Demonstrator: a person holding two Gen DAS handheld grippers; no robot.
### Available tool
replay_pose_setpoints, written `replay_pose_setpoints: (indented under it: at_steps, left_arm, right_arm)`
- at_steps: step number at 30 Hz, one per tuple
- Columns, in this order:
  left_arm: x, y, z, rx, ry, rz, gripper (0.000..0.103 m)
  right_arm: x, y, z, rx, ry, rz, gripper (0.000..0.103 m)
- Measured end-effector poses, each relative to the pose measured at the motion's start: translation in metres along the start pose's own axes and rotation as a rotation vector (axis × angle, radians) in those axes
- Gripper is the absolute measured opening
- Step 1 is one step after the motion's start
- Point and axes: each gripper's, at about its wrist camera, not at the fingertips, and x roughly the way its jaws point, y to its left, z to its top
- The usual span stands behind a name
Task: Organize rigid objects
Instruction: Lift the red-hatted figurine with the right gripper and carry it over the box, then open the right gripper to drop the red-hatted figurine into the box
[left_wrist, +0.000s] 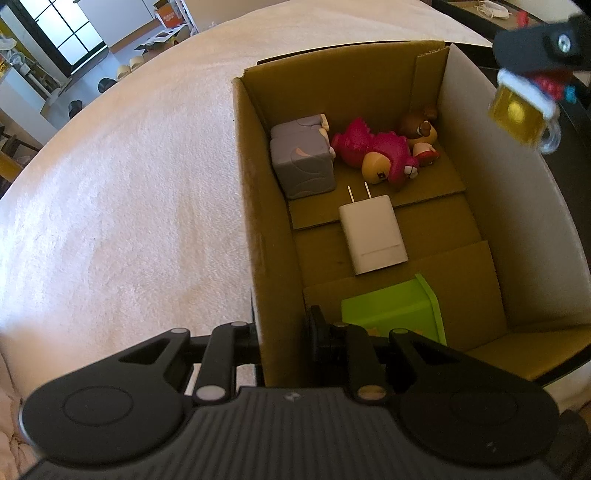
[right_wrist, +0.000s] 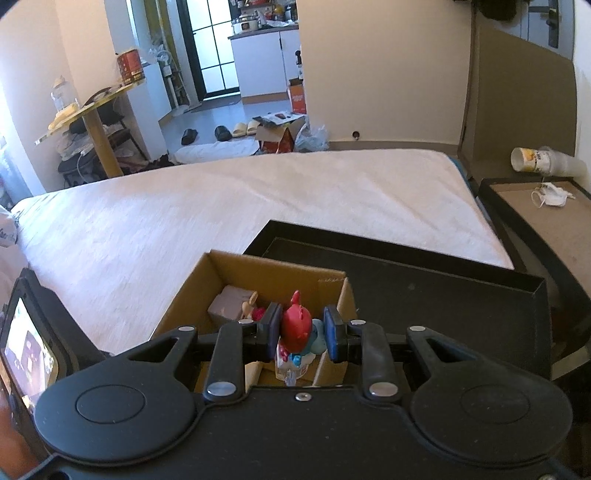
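An open cardboard box (left_wrist: 255, 206) stands on a white bed (left_wrist: 122, 192). In it lie a grey cube toy (left_wrist: 303, 157), a pink flamingo-like toy (left_wrist: 373, 151), a brown figurine (left_wrist: 421, 129), a white plug charger (left_wrist: 373, 234) and a green block (left_wrist: 395, 312). My left gripper (left_wrist: 284, 332) is shut on the box's near left wall. My right gripper (right_wrist: 301, 330) is shut on a red and blue figurine with a yellow mug base (right_wrist: 295, 326), held above the box's right side; the figurine also shows in the left wrist view (left_wrist: 521, 110).
A black tray (right_wrist: 443, 295) lies on the bed behind the box (right_wrist: 273, 277). A brown bedside surface (right_wrist: 535, 214) to the right holds a face mask and cups. Beyond the bed are a floor with slippers, boxes and a cluttered table.
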Motion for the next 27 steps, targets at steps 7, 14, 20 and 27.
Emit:
replay_pose_setpoints:
  at_steps: [7, 14, 20, 27]
  left_arm:
    - [0.0, 0.001, 0.0, -0.002, -0.003, -0.006, 0.018]
    - [0.0, 0.003, -0.001, -0.006, -0.004, -0.013, 0.018]
    - [0.0, 0.005, -0.001, -0.008, -0.006, -0.019, 0.018]
    - [0.0, 0.005, -0.001, -0.009, -0.008, -0.022, 0.018]
  right_arm:
    - [0.011, -0.005, -0.008, 0.045, 0.058, 0.026, 0.025]
    - [0.021, -0.009, -0.012, 0.065, 0.097, 0.048, 0.025]
    - [0.024, 0.003, -0.006, 0.028, 0.096, 0.058, 0.025]
    - [0.034, 0.016, -0.004, -0.01, 0.134, 0.077, 0.025]
